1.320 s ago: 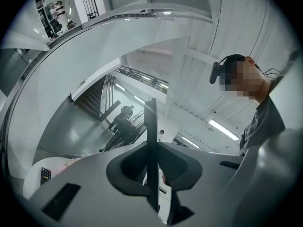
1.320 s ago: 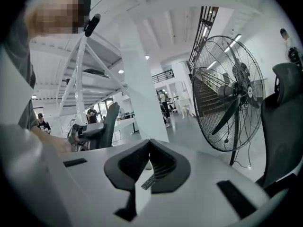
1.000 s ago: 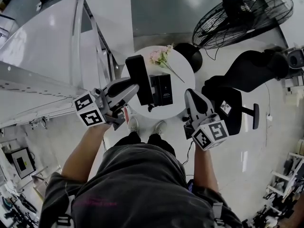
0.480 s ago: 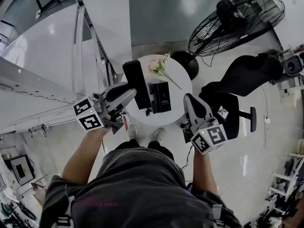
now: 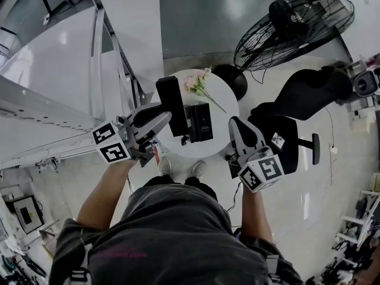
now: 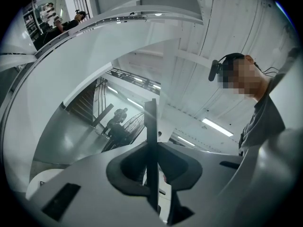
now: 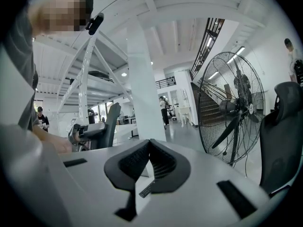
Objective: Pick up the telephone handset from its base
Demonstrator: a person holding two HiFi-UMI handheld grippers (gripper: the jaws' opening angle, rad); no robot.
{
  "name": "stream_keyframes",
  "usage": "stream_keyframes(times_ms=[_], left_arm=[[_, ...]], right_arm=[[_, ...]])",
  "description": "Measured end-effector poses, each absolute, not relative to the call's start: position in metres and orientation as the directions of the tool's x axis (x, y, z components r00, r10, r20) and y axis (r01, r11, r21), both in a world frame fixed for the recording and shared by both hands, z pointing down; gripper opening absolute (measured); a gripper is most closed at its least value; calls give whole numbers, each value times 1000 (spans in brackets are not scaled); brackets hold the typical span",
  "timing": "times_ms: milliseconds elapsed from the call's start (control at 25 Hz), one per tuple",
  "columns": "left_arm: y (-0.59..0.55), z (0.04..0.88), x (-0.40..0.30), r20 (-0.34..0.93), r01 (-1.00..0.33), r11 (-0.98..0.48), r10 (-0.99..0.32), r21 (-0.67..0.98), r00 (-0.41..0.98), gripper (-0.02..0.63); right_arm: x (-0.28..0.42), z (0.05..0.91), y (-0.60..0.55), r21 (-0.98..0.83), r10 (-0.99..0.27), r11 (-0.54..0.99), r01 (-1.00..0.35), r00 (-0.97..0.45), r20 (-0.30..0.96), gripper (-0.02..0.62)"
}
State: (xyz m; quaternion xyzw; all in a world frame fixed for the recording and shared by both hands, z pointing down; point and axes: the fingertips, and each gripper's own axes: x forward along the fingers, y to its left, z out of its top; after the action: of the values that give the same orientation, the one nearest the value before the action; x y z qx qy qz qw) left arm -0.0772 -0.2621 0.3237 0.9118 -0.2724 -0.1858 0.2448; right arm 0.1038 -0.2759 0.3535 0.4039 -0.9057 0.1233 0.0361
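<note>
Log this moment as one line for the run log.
left gripper: shut on handset | handset: off its base, held above table | base: on table | right gripper: shut, empty

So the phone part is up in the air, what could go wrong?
1. The left gripper pinches the handset on just a small patch, and a long part sticks out past the jaws, so it could tip or slip out.
2. It hangs over the small round table. If it drops, it might hit the base or the flowers lying beside it.
</note>
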Motion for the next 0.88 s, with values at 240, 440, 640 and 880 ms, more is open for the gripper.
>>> stream_keyframes(times_ms=[240,440,640,880], left_arm=[[-261,322,-74,-207,-402,-733,-585,550,784,77],[-260,323,-69,-208,-400,-730,-587,554,782,77],[-257,325,-66,-205,-403,-726,-590,558,781,77],[-255,328,-62,-202,-404,-721,-594,563,779,77]], right_arm=[[103,350,-274,-190,-717,650,-736,-677,166,12],[109,353,-273,-191,-717,648,-737,-675,173,12],[112,354,-271,-188,-714,651,-735,-678,175,12],[113,357,-270,-190,-709,657,-730,-683,176,12]])
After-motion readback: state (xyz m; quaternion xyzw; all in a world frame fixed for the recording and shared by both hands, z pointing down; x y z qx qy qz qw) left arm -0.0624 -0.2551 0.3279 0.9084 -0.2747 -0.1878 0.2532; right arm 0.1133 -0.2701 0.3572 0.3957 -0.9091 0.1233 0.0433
